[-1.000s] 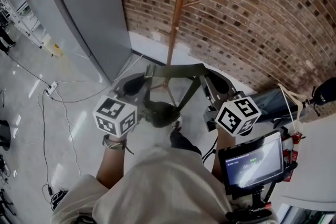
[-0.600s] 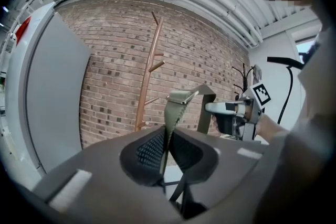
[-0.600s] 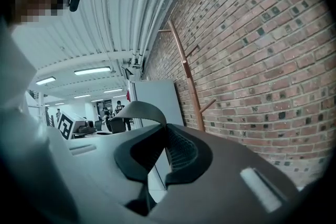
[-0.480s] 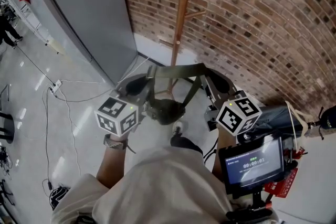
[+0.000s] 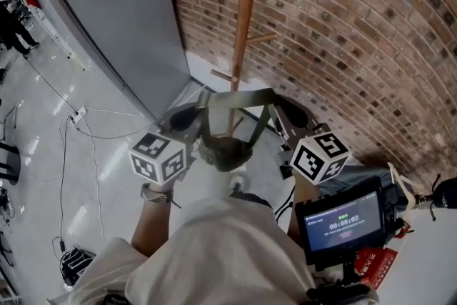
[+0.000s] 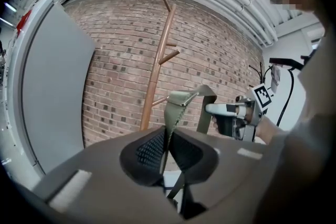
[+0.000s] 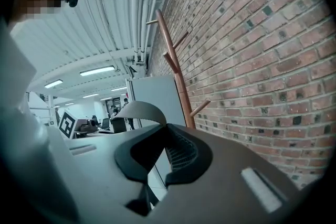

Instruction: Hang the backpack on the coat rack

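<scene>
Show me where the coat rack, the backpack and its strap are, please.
coat rack (image 5: 246, 25), head view, on its wooden pole.
backpack (image 5: 225, 152), head view, on its hanging body.
strap (image 5: 235, 98), head view, on its flat top stretch.

**Right gripper clamped on a strap in front of the coat rack**

The right gripper's (image 7: 164, 136) dark fingers (image 7: 185, 153) are pressed together on a flat grey-green strap (image 7: 137, 108), which arches up out of them toward 10 o'clock and curves away to the left. At 12 o'clock the coat rack (image 7: 176, 68) rises, a reddish wooden pole with short pegs angling off it. A brick wall (image 7: 262, 50) fills the side from 1 to 4 o'clock. Behind the strap stands a grey panel (image 7: 155, 93). At 9 o'clock a marker cube (image 7: 66, 124) shows beside pale clothing (image 7: 21, 128). Ceiling pipes (image 7: 131, 2) run overhead.
</scene>
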